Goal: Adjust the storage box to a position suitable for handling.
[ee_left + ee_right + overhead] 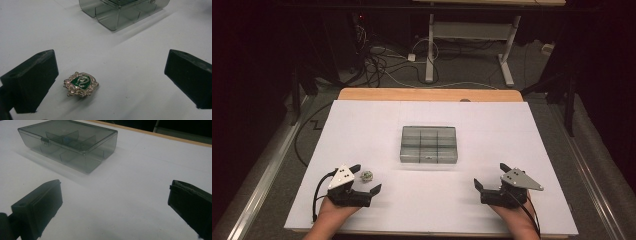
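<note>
Green enamel badge (81, 84): lying flat between the left gripper (365, 178)'s wide-apart jaws, toward its left jaw; right gripper (492, 175), likewise agape, sitting well apart.

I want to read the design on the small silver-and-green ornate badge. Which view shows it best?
The left gripper view: the silver-and-green ornate badge lies close up between the open jaws, its green centre showing a curled emblem. In the high view it is a tiny speck by the left gripper.
</note>
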